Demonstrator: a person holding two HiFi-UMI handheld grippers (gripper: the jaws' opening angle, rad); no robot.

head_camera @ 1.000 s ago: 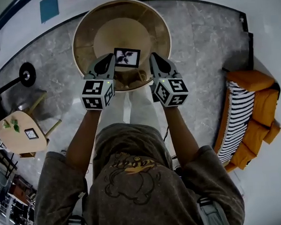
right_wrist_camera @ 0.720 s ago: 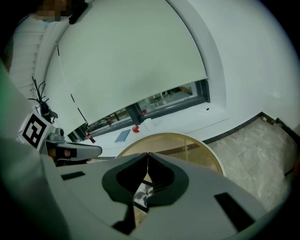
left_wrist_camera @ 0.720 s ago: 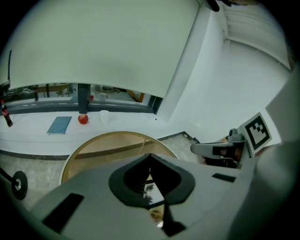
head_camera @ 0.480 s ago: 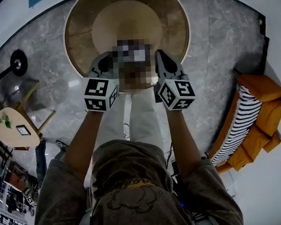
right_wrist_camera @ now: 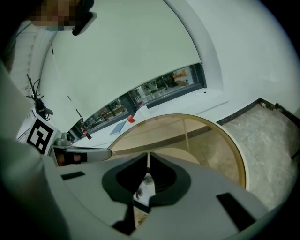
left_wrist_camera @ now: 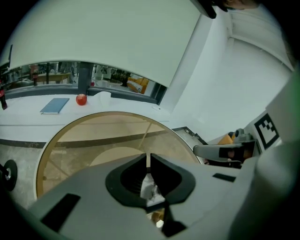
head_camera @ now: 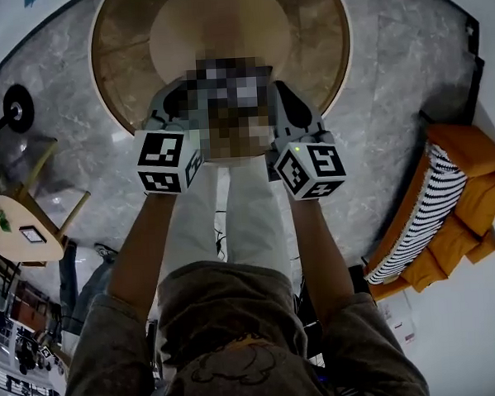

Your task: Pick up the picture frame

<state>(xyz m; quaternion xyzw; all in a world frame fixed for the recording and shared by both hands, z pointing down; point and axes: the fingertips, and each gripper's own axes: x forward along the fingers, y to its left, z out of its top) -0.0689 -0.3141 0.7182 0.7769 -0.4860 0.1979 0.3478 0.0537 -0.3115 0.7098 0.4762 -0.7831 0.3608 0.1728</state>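
Plainly, you have the small dark-rimmed picture frame with its black-and-white print [left_wrist_camera: 149, 193] pinched at both ends. The left gripper [left_wrist_camera: 148, 159] and the right gripper [right_wrist_camera: 148, 159] are each clenched on a thin edge, holding it above the round glass-topped wooden table [head_camera: 318, 40]. It looks light, stiff and probably glazed, so grip the rim, never the face. Its long axis seems to run from claw to claw. The head view hides which way its face tilts.

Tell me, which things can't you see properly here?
Frame: in the head view a mosaic patch covers it. In both gripper views the jaws hide all but a sliver, so its picture can't be made out.
Red thing: left gripper view, too small to name.
Table: head view, its far side is cut off by the top edge.
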